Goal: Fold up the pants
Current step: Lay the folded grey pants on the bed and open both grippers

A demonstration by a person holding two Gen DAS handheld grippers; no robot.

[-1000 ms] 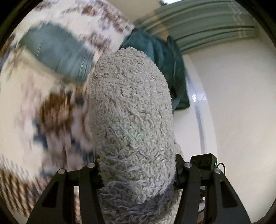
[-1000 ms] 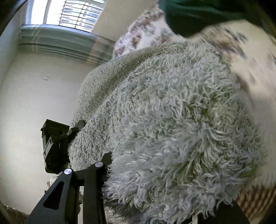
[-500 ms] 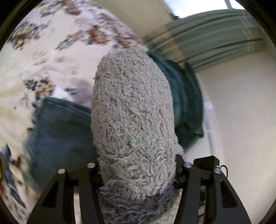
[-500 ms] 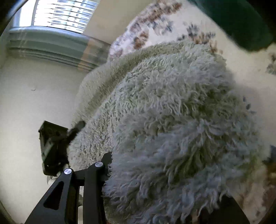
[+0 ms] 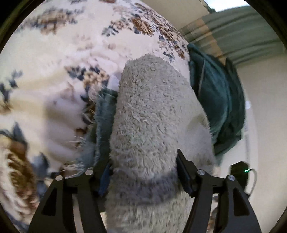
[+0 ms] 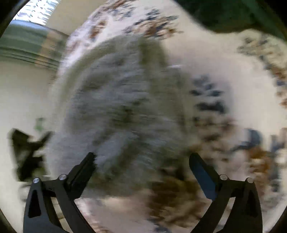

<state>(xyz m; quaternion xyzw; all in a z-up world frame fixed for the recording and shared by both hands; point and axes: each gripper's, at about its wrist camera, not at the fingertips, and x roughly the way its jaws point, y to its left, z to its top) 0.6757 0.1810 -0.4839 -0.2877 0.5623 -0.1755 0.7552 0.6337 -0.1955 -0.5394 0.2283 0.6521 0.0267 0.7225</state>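
Observation:
The fluffy grey pants lie in a thick fold on the floral bedspread and run away from me between the fingers of my left gripper. Its jaws are opening; the blue pads show beside the fleece and no longer squeeze it. In the right wrist view the same pants are badly blurred. My right gripper is opening wide just above them, its fingers clear of the fleece on both sides.
A teal cloth with a frayed edge lies under the left side of the pants. A dark teal garment is heaped at the bed's far right; a dark green cloth shows at the top. Striped curtain and pale wall lie beyond.
Both grippers came down to the bed with the pants. The right gripper's jaws sprang wide and let go of the fleece. The left jaws spread, baring their blue pads.

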